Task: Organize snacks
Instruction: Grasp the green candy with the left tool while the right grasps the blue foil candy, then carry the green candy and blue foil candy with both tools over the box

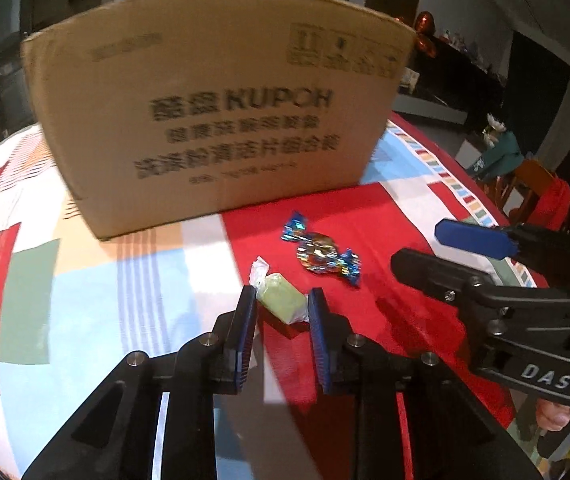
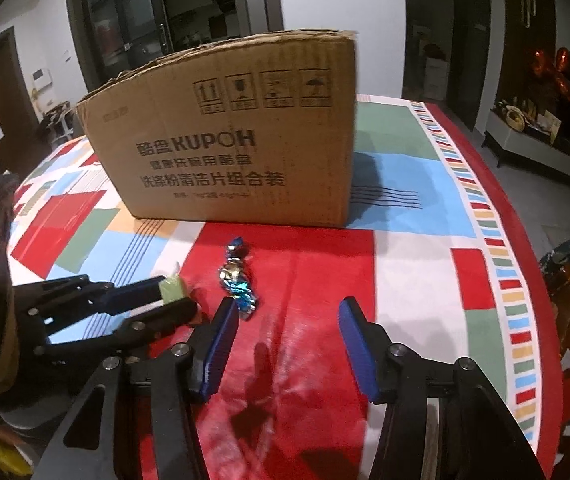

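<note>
Pinching a pale green wrapped candy (image 1: 281,305) between its two blue pads, the left gripper (image 1: 281,304) sat low over the tablecloth (image 1: 85,288). The candy lay crosswise between the fingertips, its twisted clear wrapper end poking out past the left pad. From the right wrist view the same candy (image 2: 171,289) showed as a green block at the tip of the left gripper (image 2: 173,294), jaws closed in against it.

The right gripper (image 2: 289,312) stood spread wide, nothing between its pads, hovering over the red patch of the cloth. In the left wrist view it (image 1: 429,248) came in from the right side, one blue pad above a black finger, apart from each other.

A second sweet, a foil candy (image 1: 321,254) in shiny blue and silver wrap, lay on the red patch just beyond the left gripper and a little to its right, near the green candy but not touching it. Seen from the right wrist, the foil candy (image 2: 237,276) lay just ahead of the right gripper's left pad, its near end close to that pad's tip; contact could not be told.

Farther out, a cardboard box (image 2: 229,136) with printed black lettering stood upright on the tablecloth (image 2: 413,280), behind both candies and well apart from them. Box top not visible from either camera.
</note>
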Demonstrator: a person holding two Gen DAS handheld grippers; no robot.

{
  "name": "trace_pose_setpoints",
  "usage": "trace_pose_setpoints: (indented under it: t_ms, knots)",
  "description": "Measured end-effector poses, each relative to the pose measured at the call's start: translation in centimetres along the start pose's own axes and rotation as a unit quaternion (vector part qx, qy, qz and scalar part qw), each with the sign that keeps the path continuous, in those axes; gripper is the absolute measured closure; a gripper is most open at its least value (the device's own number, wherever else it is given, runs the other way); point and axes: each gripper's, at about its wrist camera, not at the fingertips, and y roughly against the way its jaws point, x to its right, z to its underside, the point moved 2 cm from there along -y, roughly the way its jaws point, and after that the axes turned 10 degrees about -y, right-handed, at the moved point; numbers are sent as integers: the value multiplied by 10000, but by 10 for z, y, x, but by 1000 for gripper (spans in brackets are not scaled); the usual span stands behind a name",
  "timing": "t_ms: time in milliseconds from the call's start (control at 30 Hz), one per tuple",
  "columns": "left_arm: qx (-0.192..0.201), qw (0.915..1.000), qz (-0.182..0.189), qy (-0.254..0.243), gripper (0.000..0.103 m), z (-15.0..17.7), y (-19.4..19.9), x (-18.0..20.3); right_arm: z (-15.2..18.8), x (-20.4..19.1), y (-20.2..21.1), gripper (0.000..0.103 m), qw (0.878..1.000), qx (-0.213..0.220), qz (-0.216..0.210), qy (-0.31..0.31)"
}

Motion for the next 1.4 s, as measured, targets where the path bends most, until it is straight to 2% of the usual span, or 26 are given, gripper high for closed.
trace_pose_setpoints:
  t_ms: [233,300,433,600,733,1000,1200,1400]
  knots:
    - [62,9998,-190,88,77,1,11,-24,-6,-21,-23,54,9997,-187,-69,159]
    - [71,9996,-230,128,77,1,12,-30,-8,-26,-32,60,9995,-255,-87,189]
    - [94,9995,-248,181,77,1,15,-37,-10,-34,-47,64,9990,-378,-25,239]
    - [115,9994,-295,164,77,-1,18,-40,-9,-37,-55,79,9985,-476,-8,267]
    - [149,9993,-313,170,77,-2,22,-41,-6,-40,-52,79,9986,-435,7,303]
    - [294,9989,-332,180,77,-7,46,-35,-10,-41,-10,79,9998,-50,-62,208]
    - [510,9981,-291,212,77,-17,78,-30,-19,-44,33,79,9990,343,-193,197]
    - [831,9957,-411,76,77,-34,119,-23,-34,-50,78,79,9961,815,-277,215]
